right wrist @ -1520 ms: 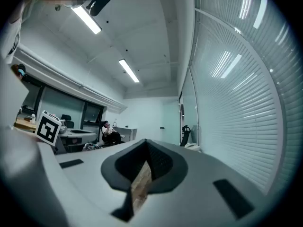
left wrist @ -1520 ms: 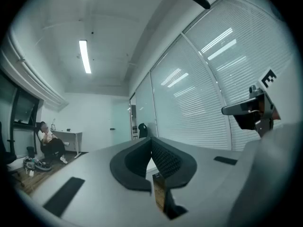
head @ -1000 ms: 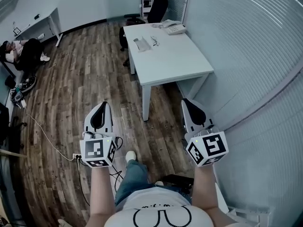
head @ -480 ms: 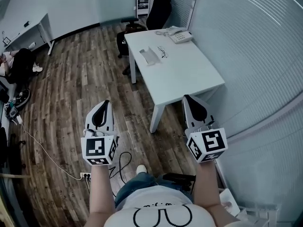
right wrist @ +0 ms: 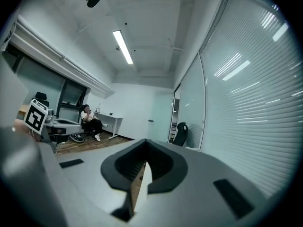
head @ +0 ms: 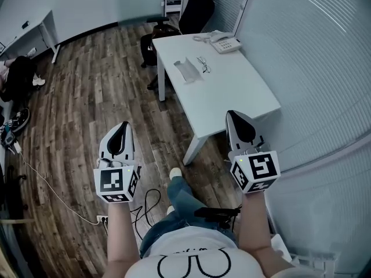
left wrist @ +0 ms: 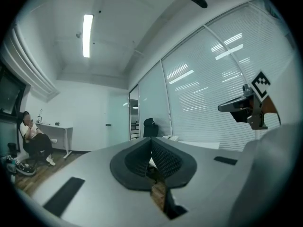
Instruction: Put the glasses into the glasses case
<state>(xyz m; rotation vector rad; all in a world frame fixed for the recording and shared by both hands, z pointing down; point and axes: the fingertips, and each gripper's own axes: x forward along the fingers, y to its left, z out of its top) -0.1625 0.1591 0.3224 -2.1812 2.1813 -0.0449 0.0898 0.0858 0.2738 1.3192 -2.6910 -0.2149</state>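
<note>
Holding left tool (head: 123, 130) and right tool (head: 234, 118) clenched, empty, I noted table (head: 232, 97) ahead, chair (head: 195, 7) beyond, open floor (head: 87, 97) leftward.

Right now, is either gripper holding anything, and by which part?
Nothing is held. The left gripper and right gripper are both shut and empty; the glasses and glasses case lie untouched on the white table ahead.

Far-off glasses (head: 204, 65), detail too small
</note>
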